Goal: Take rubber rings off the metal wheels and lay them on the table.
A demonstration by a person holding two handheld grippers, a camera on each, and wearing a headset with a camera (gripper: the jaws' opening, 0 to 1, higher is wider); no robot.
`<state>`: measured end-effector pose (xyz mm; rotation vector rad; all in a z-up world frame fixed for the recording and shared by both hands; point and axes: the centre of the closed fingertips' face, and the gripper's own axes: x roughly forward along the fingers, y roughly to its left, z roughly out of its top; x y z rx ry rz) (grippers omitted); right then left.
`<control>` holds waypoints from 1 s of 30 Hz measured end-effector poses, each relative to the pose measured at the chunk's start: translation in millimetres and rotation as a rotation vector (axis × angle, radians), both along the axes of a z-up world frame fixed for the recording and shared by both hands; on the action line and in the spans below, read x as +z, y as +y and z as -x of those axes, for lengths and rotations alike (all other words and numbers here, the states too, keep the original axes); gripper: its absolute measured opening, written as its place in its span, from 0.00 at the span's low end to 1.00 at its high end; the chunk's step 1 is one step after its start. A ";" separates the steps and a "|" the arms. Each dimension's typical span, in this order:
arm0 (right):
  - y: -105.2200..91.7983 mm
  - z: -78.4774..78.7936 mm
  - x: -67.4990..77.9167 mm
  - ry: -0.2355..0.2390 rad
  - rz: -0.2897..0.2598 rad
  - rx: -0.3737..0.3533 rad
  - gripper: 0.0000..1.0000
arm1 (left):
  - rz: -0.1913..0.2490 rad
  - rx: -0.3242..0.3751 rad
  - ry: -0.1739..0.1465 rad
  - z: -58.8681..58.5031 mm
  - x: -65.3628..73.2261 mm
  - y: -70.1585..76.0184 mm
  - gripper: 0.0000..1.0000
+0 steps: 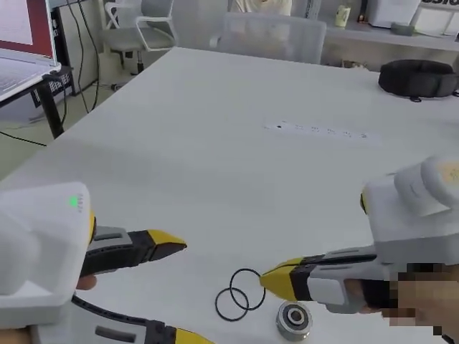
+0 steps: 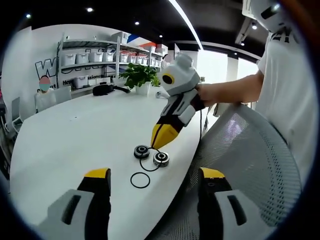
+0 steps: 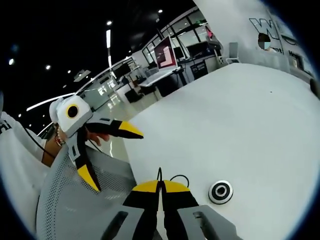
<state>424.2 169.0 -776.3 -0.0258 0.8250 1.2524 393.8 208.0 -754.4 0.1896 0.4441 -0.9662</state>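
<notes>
Two thin black rubber rings (image 1: 217,304) lie overlapping on the white table (image 1: 215,143) near its front edge. My right gripper (image 1: 264,281) is shut, its yellow tips pinching the edge of one ring (image 3: 160,173). A metal wheel (image 1: 294,320) lies just right of the rings. In the left gripper view two metal wheels (image 2: 141,151) (image 2: 161,159) sit under the right gripper (image 2: 155,145), and a loose ring (image 2: 131,180) lies nearer. My left gripper (image 1: 183,290) hovers open to the left of the rings, nothing between its jaws.
A white power strip (image 1: 315,130) lies mid-table and a black round object (image 1: 417,77) sits at the far right. Grey chairs (image 1: 272,36) stand beyond the far edge. A mesh chair (image 2: 240,165) is close beside the near edge.
</notes>
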 end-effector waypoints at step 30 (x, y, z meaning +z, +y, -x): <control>-9.7 -18.4 -56.8 0.177 0.033 -0.145 0.00 | 0.002 0.016 0.028 0.0 -4.3 2.2 0.68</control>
